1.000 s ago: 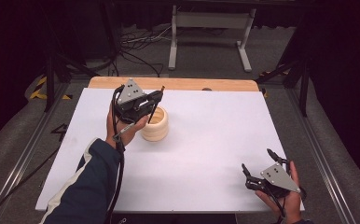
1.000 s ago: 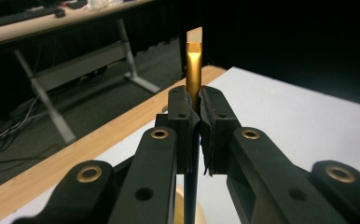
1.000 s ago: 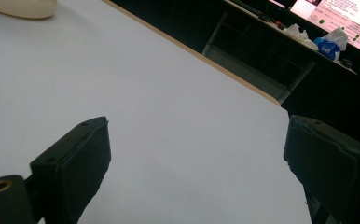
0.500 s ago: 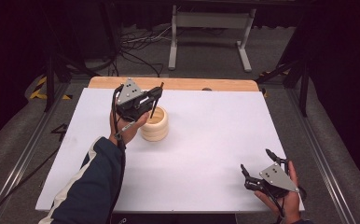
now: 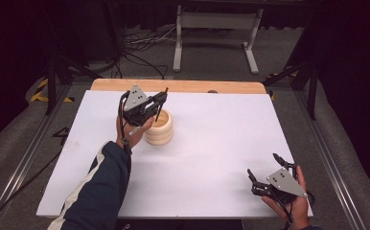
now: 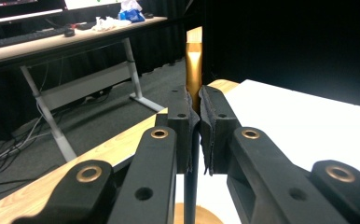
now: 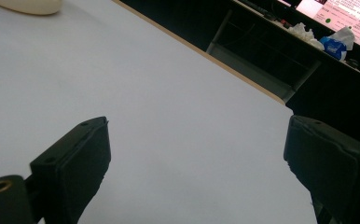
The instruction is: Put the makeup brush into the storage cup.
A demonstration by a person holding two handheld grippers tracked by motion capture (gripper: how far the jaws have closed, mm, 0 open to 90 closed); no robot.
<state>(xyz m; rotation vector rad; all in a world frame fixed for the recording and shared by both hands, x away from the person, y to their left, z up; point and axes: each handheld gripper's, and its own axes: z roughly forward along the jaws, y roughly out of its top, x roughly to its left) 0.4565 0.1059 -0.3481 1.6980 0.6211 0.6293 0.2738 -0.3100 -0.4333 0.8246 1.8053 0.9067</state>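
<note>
High view shows your left gripper [image 5: 155,106] clamped on a thin brush [image 6: 193,70] standing in the wooden holder [image 5: 160,128]. Your right gripper [image 5: 264,171] rests wide open near the white table's [image 5: 221,134] front corner.

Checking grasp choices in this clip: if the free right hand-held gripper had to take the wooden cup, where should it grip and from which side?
Best on the cup's right wall, coming from the right. The cup is round and upright, and the left hand-held gripper holds a brush over it, crowding its top and left. The right hand-held gripper is open.
</note>
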